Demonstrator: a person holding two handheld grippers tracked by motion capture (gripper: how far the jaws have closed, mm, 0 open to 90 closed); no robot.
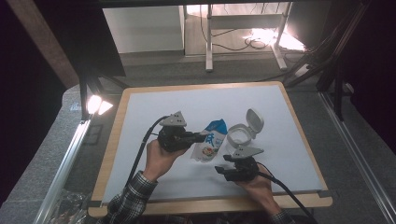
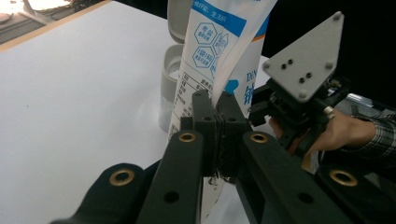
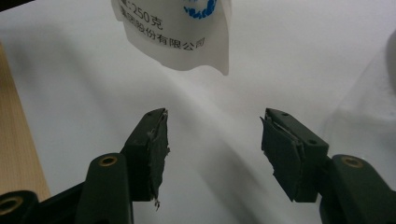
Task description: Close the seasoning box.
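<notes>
High view: a person at a white-topped table (image 1: 140, 140) holds a blue-and-white pouch (image 1: 210, 142) lifted over the middle, beside an open flip-lid container (image 1: 240, 133). The left gripper (image 1: 198, 137), reaching level from the left, pinches the pouch's edge tightly. The right gripper (image 1: 222, 169) hangs just below the pouch, jaws spread and empty. Judged step: steadying the pouch; next, the right gripper likely must close on its free end.

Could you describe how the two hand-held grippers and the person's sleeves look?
Each gripper, left gripper and right gripper, is black, topped with a grey three-cornered plate bearing small screws. The arms of the jaws carry brass-coloured rivets, and the pads look worn. A black cable trails from each. The sleeves are dark plaid.
</notes>
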